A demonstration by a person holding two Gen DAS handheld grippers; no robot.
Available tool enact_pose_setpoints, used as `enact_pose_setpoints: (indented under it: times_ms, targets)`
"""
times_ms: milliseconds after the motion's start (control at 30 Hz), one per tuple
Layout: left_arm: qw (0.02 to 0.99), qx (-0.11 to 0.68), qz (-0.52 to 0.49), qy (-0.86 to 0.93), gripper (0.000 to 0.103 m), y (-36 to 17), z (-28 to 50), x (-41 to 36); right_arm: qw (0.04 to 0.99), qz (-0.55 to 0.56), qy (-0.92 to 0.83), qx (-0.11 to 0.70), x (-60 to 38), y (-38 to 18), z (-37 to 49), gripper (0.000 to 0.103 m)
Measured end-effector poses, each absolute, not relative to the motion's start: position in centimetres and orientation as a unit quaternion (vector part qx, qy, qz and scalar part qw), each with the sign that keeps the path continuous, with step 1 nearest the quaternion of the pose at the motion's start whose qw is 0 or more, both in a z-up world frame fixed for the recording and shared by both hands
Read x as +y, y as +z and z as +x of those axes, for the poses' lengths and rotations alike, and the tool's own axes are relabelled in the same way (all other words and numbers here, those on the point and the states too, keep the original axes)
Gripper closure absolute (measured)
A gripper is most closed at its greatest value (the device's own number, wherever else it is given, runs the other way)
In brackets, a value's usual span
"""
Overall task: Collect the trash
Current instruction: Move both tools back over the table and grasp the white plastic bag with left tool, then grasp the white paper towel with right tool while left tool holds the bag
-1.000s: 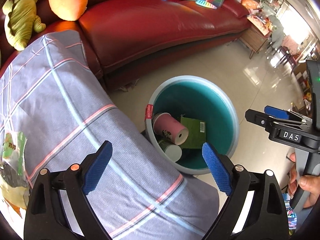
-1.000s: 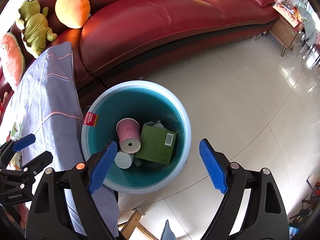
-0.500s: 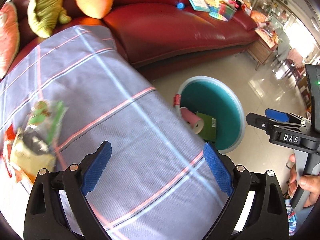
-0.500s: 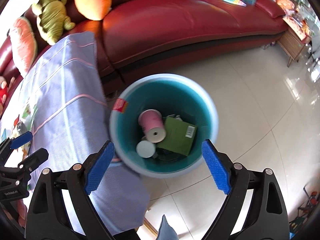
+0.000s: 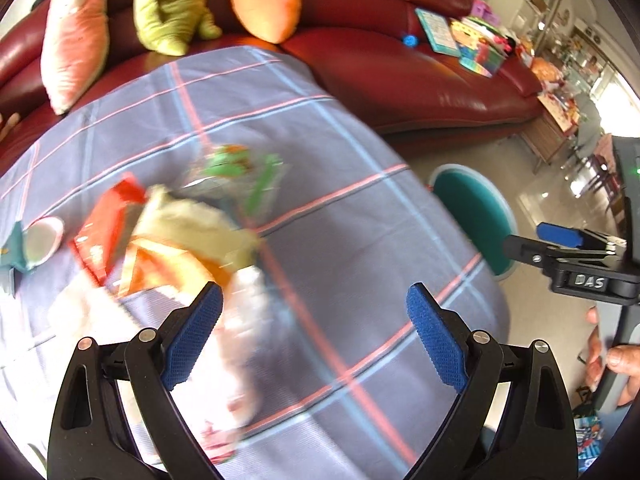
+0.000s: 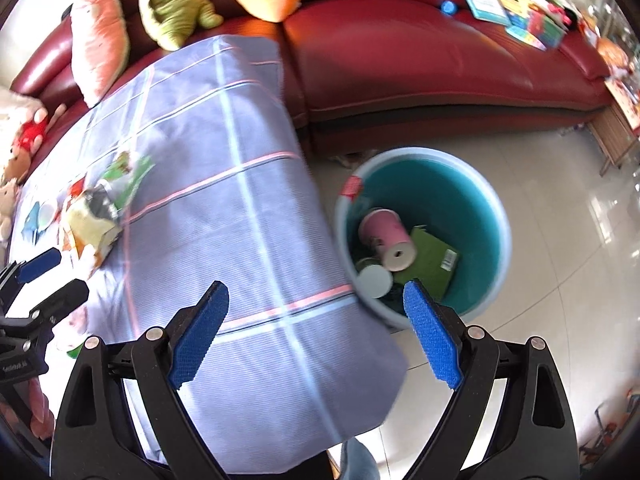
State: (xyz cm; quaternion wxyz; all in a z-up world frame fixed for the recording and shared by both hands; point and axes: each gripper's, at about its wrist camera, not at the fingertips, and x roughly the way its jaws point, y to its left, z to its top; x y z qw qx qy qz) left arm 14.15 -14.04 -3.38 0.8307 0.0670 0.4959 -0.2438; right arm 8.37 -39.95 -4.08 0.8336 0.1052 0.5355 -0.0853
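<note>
A pile of trash wrappers (image 5: 176, 236) lies blurred on the checked tablecloth (image 5: 320, 208), with a green-printed clear bag (image 5: 236, 172) and a white cup (image 5: 42, 236) beside it. My left gripper (image 5: 316, 340) is open and empty, just right of the pile. The pile also shows in the right wrist view (image 6: 96, 212). A teal bin (image 6: 480, 216) stands on the floor right of the table, holding a pink cup (image 6: 388, 240) and a green carton (image 6: 432, 260). My right gripper (image 6: 316, 336) is open and empty over the table edge beside the bin.
A red sofa (image 6: 440, 60) runs behind the table and bin, with plush toys (image 5: 172, 0) and books (image 5: 460, 36) on it. Tiled floor (image 6: 560, 300) lies right of the bin. More plush toys (image 6: 24, 148) sit left of the table.
Both grippers swung left, away from the bin toward the table. The trash pile came into the left view's middle. Both stayed open.
</note>
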Motion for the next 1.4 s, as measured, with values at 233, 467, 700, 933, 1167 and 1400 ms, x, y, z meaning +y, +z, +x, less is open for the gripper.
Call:
enact_pose_setpoints:
  times_ms: [233, 467, 700, 933, 1167, 1400]
  targets:
    - [0.835, 0.503, 0.072, -0.21, 0.01, -4.2, 13.9, -7.6, 0.831, 0.087, -0.048, 0.548, -35.2, -4.1, 8.4, 0.018]
    - [0.816, 0.533, 0.078, -0.208, 0.01, -7.0, 13.1, -5.4, 0.82, 0.075, -0.022, 0.567, -31.8, -5.4, 8.6, 0.018]
    - [0.807, 0.545, 0.087, -0.209, 0.01, -9.3, 13.3, -6.0, 0.812, 0.073, -0.017, 0.579, -30.0, -6.2, 8.6, 0.018]
    - [0.804, 0.544, 0.058, -0.232, 0.055, -9.6, 13.3, -5.4, 0.807, 0.066, -0.026, 0.586, -29.1, -6.2, 8.6, 0.018]
    - [0.816, 0.521, 0.039, -0.247, 0.061, -7.9, 12.5, -3.7, 0.806, 0.056, -0.025, 0.588, -27.6, -6.0, 9.0, 0.018]
    - [0.832, 0.494, -0.009, -0.253, 0.061, -4.2, 12.2, 0.2, 0.804, 0.05, -0.009, 0.592, -25.1, -6.1, 10.0, 0.018]
